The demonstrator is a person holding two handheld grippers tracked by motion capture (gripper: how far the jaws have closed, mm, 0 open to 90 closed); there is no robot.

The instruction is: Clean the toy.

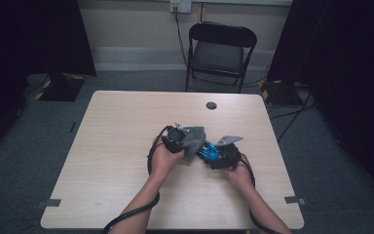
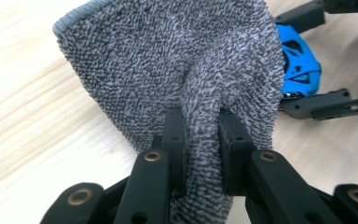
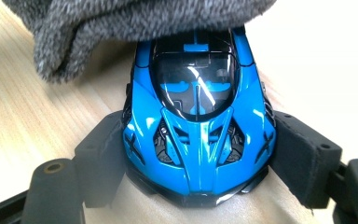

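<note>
While your right gripper (image 3: 196,154) clamps the blue toy sports car (image 3: 198,121) by its sides near the table's (image 1: 126,122) middle, your left gripper (image 2: 203,140) is pinched onto a grey terry cloth (image 2: 177,70) draped over the car's far end. A cable hole (image 1: 211,105) sits toward the far edge.

Light wood table (image 1: 126,126), black folding chair (image 1: 221,48) behind, grey carpet (image 1: 29,146), dark curtains (image 1: 29,34)

Pale wood-grain surface (image 1: 117,146) with a dark round port near its far edge; a blue toy car (image 3: 198,126) rests on it.
</note>
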